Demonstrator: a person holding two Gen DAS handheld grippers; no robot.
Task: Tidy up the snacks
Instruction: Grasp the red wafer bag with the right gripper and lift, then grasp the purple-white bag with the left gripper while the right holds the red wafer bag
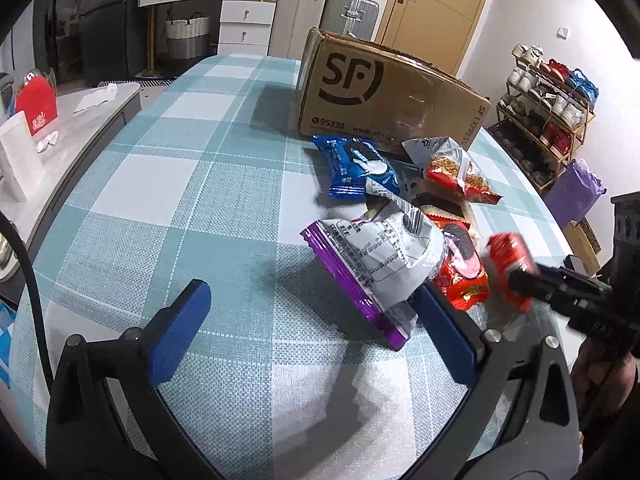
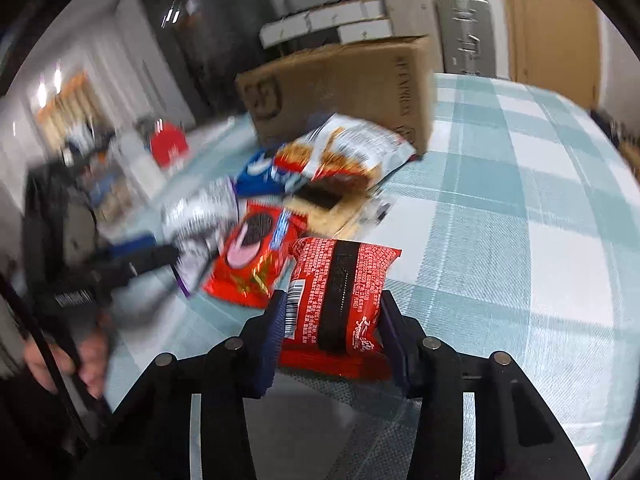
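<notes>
Broadly, a table with a teal-and-white checked cloth [image 1: 168,208] is filling both views, and a brown cardboard box [image 1: 384,96] printed with a courier logo is sitting at its far side. What the box is holding cannot be told, since only its outer walls are showing. Snack packets are lying piled on the cloth just in front of it, none of them in the box.

Nearest the left wrist camera, a grey-and-purple bag [image 1: 372,272] is lying tilted, its near right corner touching the right finger of the left gripper [image 1: 312,312]. That gripper's blue pads are standing wide apart, gripping nothing. Beyond the bag, a blue cookie packet [image 1: 354,164] is lying close to the box, with a silver-and-red noodle snack bag [image 1: 456,168] to its right. Between them and the nearer pile a red cookie packet [image 2: 250,256] is lying flat, partly under the grey bag.

Smallest of all, a red packet [image 2: 340,300] is sitting clamped between the blue pads of the right gripper [image 2: 332,320], raised off the cloth at the near right of the pile.
</notes>
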